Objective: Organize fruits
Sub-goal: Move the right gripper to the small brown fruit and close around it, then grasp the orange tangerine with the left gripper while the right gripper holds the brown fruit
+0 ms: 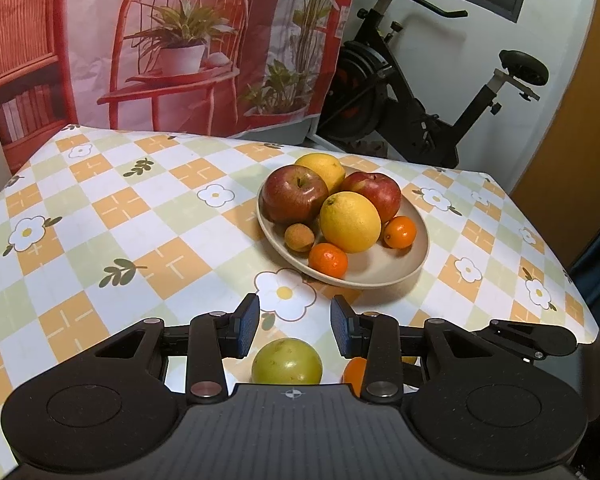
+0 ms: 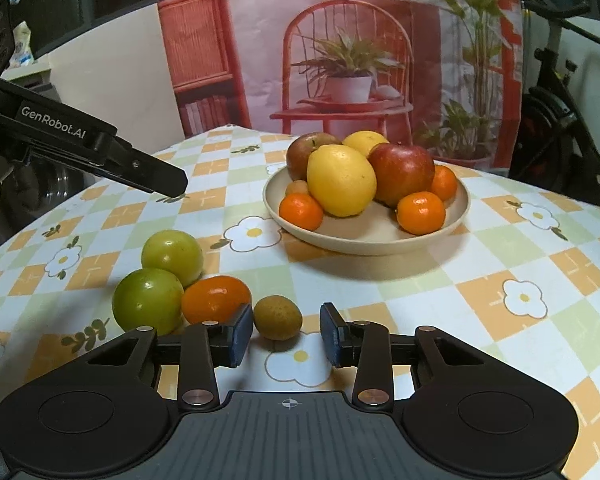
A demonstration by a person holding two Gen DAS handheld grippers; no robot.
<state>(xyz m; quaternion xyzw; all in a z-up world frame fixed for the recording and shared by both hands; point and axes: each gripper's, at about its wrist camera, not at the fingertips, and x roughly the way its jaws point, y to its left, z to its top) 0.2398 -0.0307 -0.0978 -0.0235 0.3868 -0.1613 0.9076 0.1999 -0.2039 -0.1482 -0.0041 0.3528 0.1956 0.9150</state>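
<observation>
Fruit half sorted, both claws empty.
Right claw [image 2: 286,330] part open around brown fruit [image 2: 277,317], untouched; left claw [image 1: 295,326] part open above green fruit [image 1: 287,362].

We count two red apples [image 2: 401,172], two lemons [image 2: 341,180], two green fruits [image 2: 148,300], four oranges [image 2: 421,213], two small brown fruits [image 2: 277,317], one plate [image 2: 452,216]

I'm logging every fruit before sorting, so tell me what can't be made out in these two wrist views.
- Left wrist view: the orange fruit near the bottom is mostly covered by the left gripper, so its kind is unclear.
- Left wrist view: the green fruit is cut off below by the gripper body.
- Right wrist view: the small brown fruit on the plate sits behind a mandarin and a lemon.
</observation>
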